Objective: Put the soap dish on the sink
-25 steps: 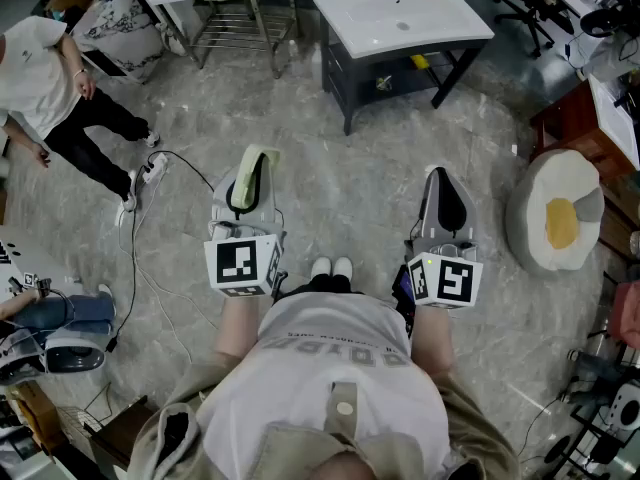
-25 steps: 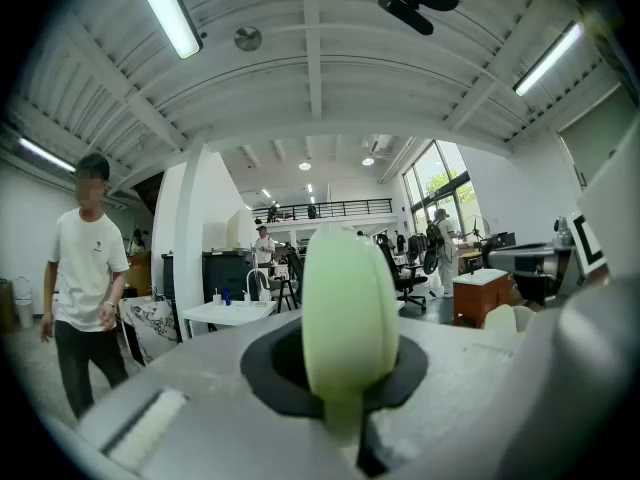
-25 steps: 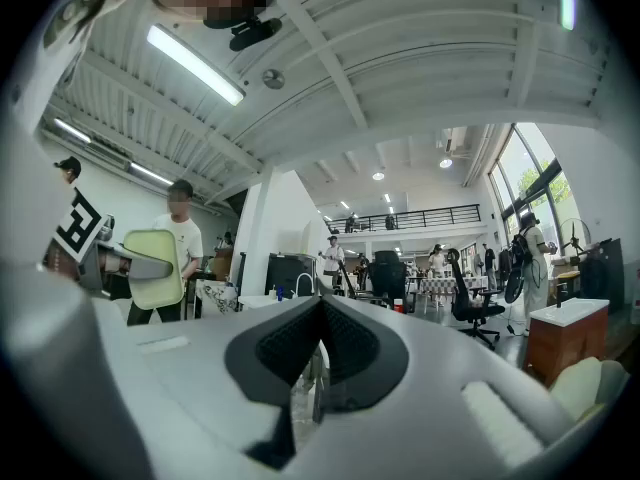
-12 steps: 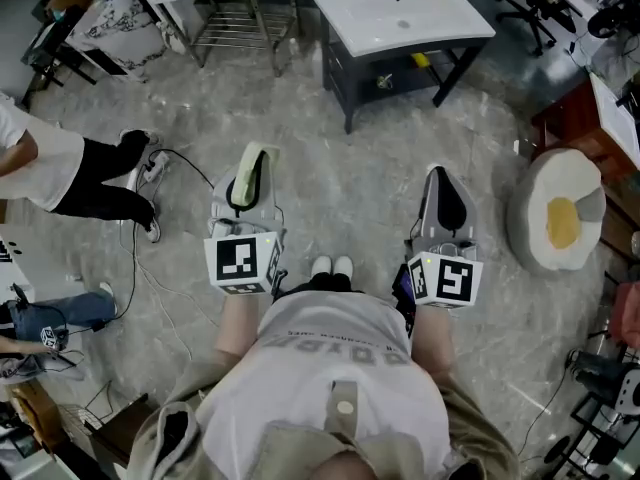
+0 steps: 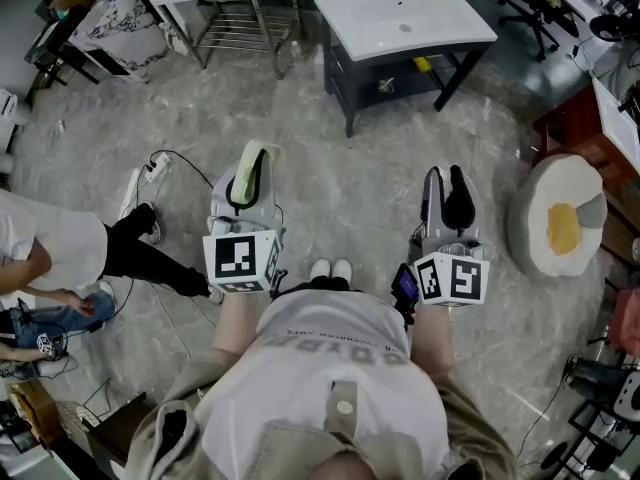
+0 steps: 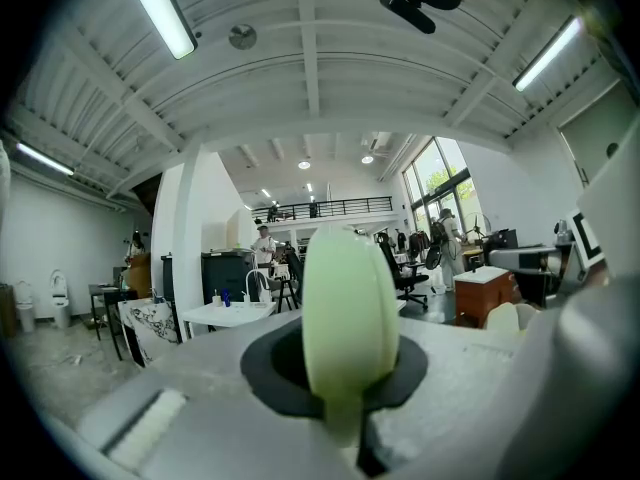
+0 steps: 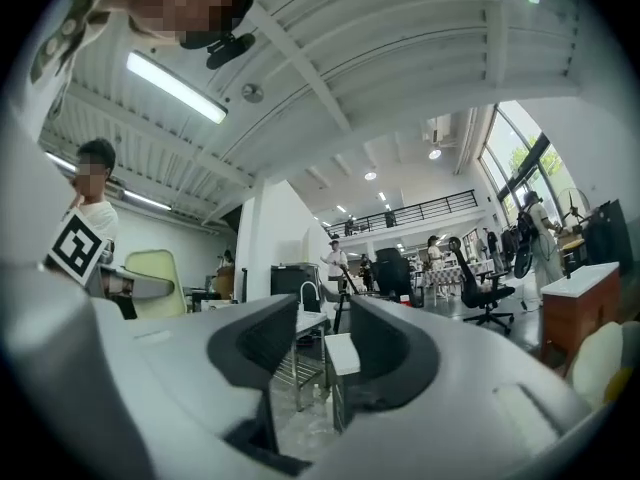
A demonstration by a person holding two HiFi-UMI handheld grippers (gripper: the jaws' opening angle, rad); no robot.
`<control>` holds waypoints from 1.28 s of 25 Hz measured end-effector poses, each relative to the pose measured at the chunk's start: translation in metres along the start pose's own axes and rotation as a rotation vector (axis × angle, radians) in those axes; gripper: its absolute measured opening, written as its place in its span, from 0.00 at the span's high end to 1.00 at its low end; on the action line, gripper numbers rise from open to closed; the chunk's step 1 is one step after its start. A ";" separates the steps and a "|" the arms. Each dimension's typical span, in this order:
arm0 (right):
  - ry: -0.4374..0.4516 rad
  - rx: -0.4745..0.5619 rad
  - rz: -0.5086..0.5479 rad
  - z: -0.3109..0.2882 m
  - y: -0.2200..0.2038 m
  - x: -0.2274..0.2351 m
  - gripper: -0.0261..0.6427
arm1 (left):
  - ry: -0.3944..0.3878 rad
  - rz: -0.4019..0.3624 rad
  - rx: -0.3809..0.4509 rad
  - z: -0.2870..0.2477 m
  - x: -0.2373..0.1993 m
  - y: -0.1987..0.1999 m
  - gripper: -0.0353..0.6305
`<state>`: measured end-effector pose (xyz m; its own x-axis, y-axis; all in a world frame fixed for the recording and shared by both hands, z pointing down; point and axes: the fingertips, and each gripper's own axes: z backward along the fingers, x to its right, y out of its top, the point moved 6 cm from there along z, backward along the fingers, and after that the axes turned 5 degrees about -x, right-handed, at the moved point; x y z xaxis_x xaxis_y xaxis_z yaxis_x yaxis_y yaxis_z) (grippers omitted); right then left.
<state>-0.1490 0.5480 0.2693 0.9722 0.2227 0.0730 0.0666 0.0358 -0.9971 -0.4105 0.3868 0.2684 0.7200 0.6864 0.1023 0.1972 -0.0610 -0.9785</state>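
Stone floor point(image 5: 350, 183), sink point(image 5: 402, 20) well ahead. With left gripper point(image 5: 250, 163) jaws clamped on soap dish point(image 6: 345, 308), right gripper point(image 5: 447, 178) jaws opening on nothing: approach sink, dish level.

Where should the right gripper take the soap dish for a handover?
Likely the free top rim, from above, pinching across its thin width: the soap dish stands on edge, lower rim clamped in the left gripper. The right gripper is opening, nothing between its jaws.
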 end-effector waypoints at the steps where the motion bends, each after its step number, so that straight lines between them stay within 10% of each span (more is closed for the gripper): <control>1: 0.013 0.005 -0.010 -0.002 0.000 0.002 0.68 | 0.001 0.001 0.001 -0.002 0.001 0.001 0.92; 32: 0.005 -0.014 -0.053 -0.099 -0.017 0.035 0.53 | 0.001 -0.002 -0.034 -0.106 -0.045 -0.002 0.92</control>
<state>-0.0933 0.4585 0.2864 0.9684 0.2157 0.1252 0.1209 0.0333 -0.9921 -0.3724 0.2795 0.2851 0.7200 0.6862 0.1041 0.2207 -0.0842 -0.9717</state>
